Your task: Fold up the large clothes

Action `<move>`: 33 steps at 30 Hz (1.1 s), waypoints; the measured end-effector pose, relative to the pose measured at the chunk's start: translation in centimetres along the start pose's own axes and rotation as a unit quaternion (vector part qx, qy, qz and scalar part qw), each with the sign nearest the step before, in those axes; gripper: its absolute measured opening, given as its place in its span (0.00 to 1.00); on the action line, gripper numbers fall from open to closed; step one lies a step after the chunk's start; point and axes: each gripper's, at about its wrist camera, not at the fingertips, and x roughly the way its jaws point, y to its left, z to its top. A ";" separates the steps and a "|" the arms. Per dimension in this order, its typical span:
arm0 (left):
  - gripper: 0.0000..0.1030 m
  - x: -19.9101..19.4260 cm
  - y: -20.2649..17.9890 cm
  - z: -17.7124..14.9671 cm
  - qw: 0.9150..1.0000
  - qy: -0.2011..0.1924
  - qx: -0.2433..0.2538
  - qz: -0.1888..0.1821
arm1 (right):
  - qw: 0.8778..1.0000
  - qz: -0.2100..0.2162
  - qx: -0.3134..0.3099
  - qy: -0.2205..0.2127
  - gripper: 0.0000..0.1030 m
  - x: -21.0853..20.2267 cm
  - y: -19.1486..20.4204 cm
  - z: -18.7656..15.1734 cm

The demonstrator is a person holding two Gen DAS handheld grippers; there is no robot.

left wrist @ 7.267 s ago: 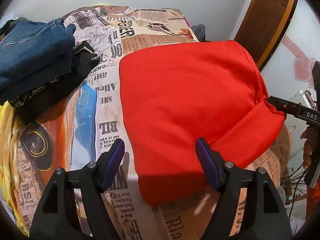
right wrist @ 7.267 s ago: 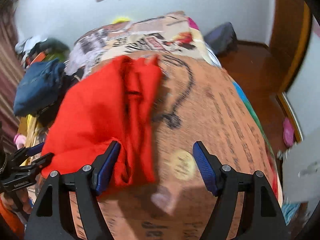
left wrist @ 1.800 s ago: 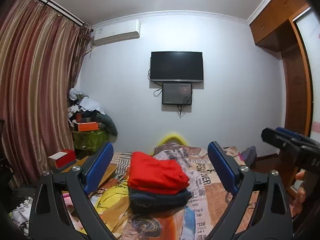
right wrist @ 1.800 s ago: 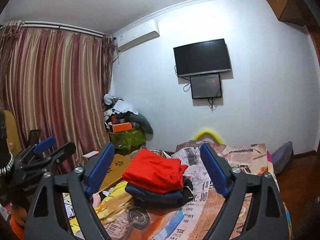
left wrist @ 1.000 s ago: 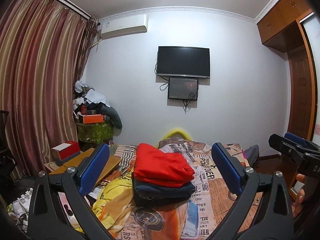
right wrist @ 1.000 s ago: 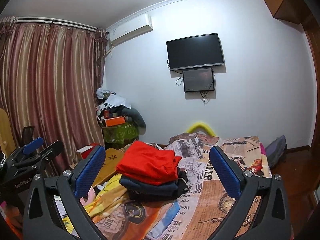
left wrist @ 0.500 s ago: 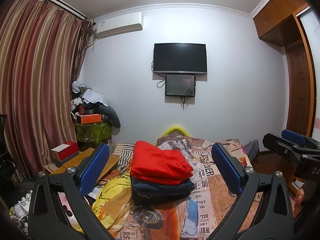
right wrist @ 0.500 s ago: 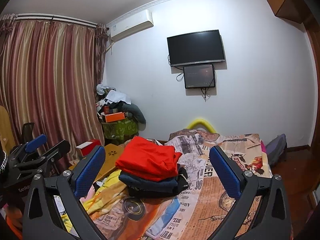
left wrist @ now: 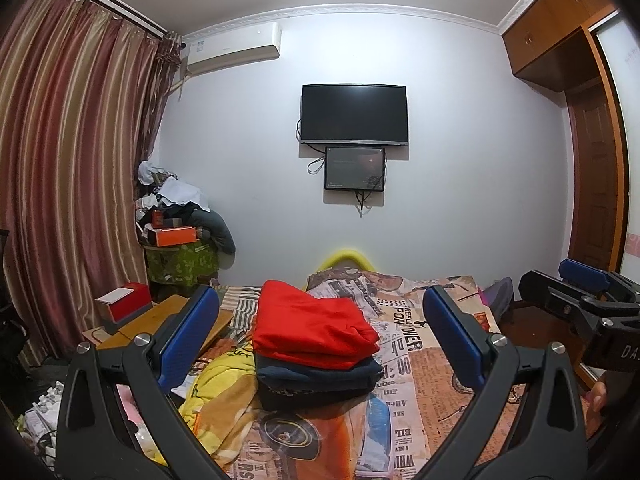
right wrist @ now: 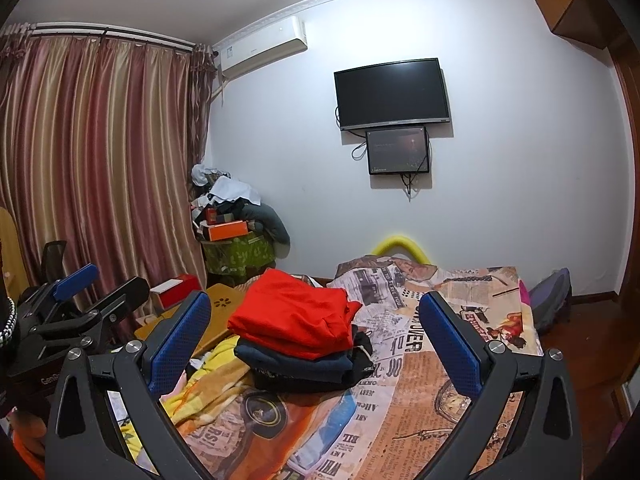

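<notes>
From the left wrist camera, the left tongs [left wrist: 320, 338] are raised level over a bed [left wrist: 424, 392] and stand released, the two blue-padded fingers [left wrist: 188, 338] spread wide with nothing between them. Framed in that gap is a folded red garment [left wrist: 312, 326], lying flat on top of a small stack: a folded dark blue garment [left wrist: 316, 372] is directly beneath it, with black cloth under that. The stack sits on the bed's newspaper-print cover, toward the left side, and a crumpled yellow blanket [left wrist: 224, 388] lies just beside it. At the right edge, the right tongs [left wrist: 576, 296] enter side-on, held by a hand [left wrist: 600, 396] of which only a fingertip shows. On the far white wall hang a dark television [left wrist: 354, 114] and a smaller screen [left wrist: 354, 168] just below it (cables dangle from both). Striped curtains [left wrist: 72, 168] cover the left wall.

From the right wrist camera, the right tongs [right wrist: 316, 340] are likewise released, their blue pads well apart and empty. The red garment [right wrist: 294, 314] again tops the stack on the bed, seen from its right, well ahead of the fingertips and untouched. The left tongs [right wrist: 100, 280] appear at the left edge, blue pads parted. A cluttered pile with an orange box [right wrist: 226, 230] stands in the corner by the curtains, and an air conditioner [right wrist: 264, 46] is mounted high on the wall.
</notes>
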 end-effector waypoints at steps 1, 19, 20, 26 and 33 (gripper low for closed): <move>0.99 0.1 0.0 0.0 1.000 0.001 0.000 -0.001 | 1.000 0.000 0.000 0.000 1.00 0.0 0.0 0.0; 0.99 0.6 0.0 -0.1 1.000 0.013 -0.006 -0.017 | 1.000 -0.006 0.003 0.001 1.00 0.0 -0.4 -0.1; 0.99 0.7 0.0 -0.2 1.000 0.012 -0.007 -0.017 | 1.000 -0.006 0.003 0.001 1.00 0.0 -0.4 -0.1; 0.99 0.8 0.0 -0.3 1.000 0.013 -0.009 -0.022 | 1.000 -0.006 0.003 0.001 1.00 0.0 -0.5 -0.1; 0.99 0.9 -0.4 -0.4 1.000 0.013 -0.006 -0.026 | 1.000 -0.010 0.006 0.003 1.00 0.2 -0.7 -0.1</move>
